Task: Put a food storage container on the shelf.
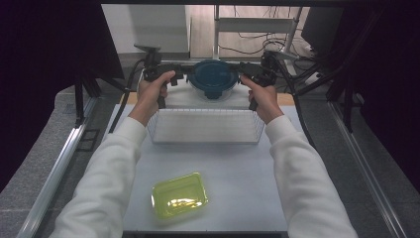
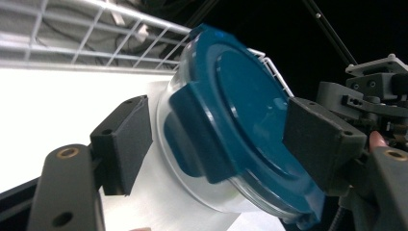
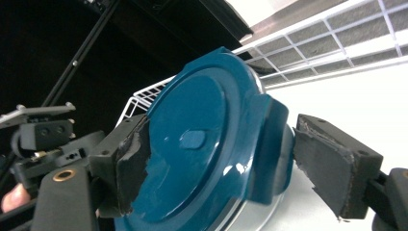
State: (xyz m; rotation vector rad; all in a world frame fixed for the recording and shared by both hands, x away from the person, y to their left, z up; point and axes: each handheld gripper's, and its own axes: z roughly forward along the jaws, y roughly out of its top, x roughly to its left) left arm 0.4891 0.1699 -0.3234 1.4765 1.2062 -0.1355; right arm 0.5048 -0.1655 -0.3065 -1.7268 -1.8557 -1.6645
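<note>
Closest to me sits the yellow-green lidded tub, idle, well apart from the action. I've got the round glass container with the teal clip lid at the far side, just past the white wire basket, flanked by the left gripper and right gripper. Both claws look spread wide around the side latches, pads not pressing. I'd say go even on both sides so it doesn't tip. Table edge is close behind; plenty of room back toward me.

The container seems to hide its base behind the blue lid.
</note>
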